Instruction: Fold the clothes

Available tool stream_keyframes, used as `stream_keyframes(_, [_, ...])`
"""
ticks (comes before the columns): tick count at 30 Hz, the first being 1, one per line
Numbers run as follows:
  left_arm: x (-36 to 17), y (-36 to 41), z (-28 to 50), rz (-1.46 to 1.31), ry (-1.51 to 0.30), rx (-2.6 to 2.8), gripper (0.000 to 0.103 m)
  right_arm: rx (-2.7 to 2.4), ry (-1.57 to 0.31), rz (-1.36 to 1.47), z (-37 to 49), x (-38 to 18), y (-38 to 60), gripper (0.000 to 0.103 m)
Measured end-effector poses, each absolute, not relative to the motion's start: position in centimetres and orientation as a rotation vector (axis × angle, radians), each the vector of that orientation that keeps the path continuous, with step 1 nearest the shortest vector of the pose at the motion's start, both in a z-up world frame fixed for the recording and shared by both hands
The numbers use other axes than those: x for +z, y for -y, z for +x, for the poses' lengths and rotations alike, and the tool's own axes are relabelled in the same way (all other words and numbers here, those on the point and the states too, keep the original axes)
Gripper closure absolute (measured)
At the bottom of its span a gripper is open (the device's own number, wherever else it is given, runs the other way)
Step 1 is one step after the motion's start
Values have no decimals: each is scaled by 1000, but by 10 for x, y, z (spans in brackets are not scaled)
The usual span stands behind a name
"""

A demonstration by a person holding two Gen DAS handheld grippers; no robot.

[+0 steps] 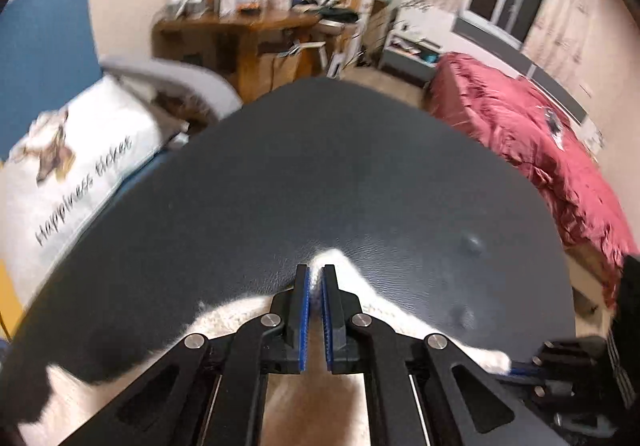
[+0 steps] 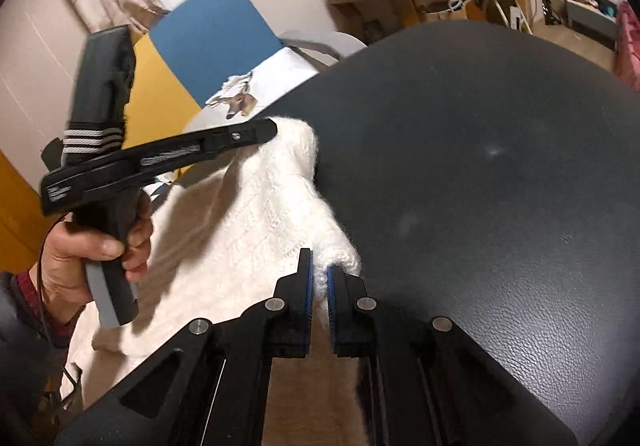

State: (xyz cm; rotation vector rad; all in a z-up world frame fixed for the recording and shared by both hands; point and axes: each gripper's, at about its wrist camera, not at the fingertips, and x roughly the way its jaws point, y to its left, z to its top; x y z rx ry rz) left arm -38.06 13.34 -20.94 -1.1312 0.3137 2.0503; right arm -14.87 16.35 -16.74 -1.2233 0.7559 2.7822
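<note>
Right wrist view: both tools clamped on the white sweater's (image 2: 256, 222) edge.
Left tool (image 1: 316, 274) and right tool (image 2: 319, 266) look mid-fold; next, carry it across the desk (image 2: 480, 166) evenly.

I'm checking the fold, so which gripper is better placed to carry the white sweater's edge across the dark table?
Probably the left gripper: it pinches the white sweater further out over the dark table. The right gripper grips the near edge.

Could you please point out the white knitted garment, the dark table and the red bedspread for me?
white knitted garment (image 2: 256, 230): right wrist view, middle of the knit panel.
dark table (image 2: 480, 174): right wrist view, bare top.
red bedspread (image 1: 532, 138): left wrist view, rumpled upper surface.
</note>
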Motion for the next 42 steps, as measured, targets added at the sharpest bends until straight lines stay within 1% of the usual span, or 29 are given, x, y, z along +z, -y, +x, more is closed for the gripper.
stream_keyframes(3, [-217,-140,-377,-1126,-335,2050,98,2759,-735,-1258,-146,-173,-166,97])
stream_keyframes(5, [-219,-143,-375,-1128,-383,2073,98,2745,-740,-1280,-149,-177,-168,97])
stream_keyframes(7, [-217,-141,-383,-1158,-362,2109,98,2735,-759,-1287,-150,-179,-170,97])
stream_keyframes(9, [-209,-131,-387,-1164,-286,2133,98,2722,-769,-1291,-148,-181,-171,97])
stream_keyframes(10, [-205,-126,-389,-1167,-247,2144,97,2716,-774,-1292,-147,-182,-172,97])
stream_keyframes(11, [-201,-121,-391,-1169,-207,2155,91,2709,-787,-1290,-145,-183,-173,97])
stream_keyframes(13, [-189,-105,-392,-1163,-116,2153,89,2706,-815,-1288,-144,-182,-175,97])
stream_keyframes(16, [-179,-91,-392,-1203,-48,2091,87,2709,-834,-1286,-142,-181,-174,97])
stream_keyframes(17, [-177,-87,-392,-1223,-23,2051,83,2709,-840,-1285,-142,-181,-174,96])
stream_keyframes(18, [-177,-88,-394,-1269,11,1983,82,2713,-841,-1283,-142,-180,-174,96])
stream_keyframes(21, [-183,-96,-397,-1338,35,1845,79,2723,-874,-1276,-139,-180,-177,96])
stream_keyframes(28, [-197,-105,-411,-1431,60,1696,79,2762,-849,-1294,-146,-178,-175,96])
stream_keyframes(33, [-205,-102,-429,-1437,130,1625,78,2787,-845,-1304,-150,-177,-174,96])
stream_keyframes(36, [-212,-110,-430,-1439,124,1585,75,2795,-864,-1307,-151,-178,-175,96])
stream_keyframes(40, [-217,-127,-423,-1438,73,1503,75,2804,-871,-1310,-152,-178,-177,96])
stream_keyframes(41, [-218,-128,-420,-1442,46,1508,76,2805,-872,-1310,-153,-178,-176,96])
stream_keyframes(42, [-219,-129,-418,-1445,16,1516,83,2806,-872,-1309,-153,-178,-176,96])
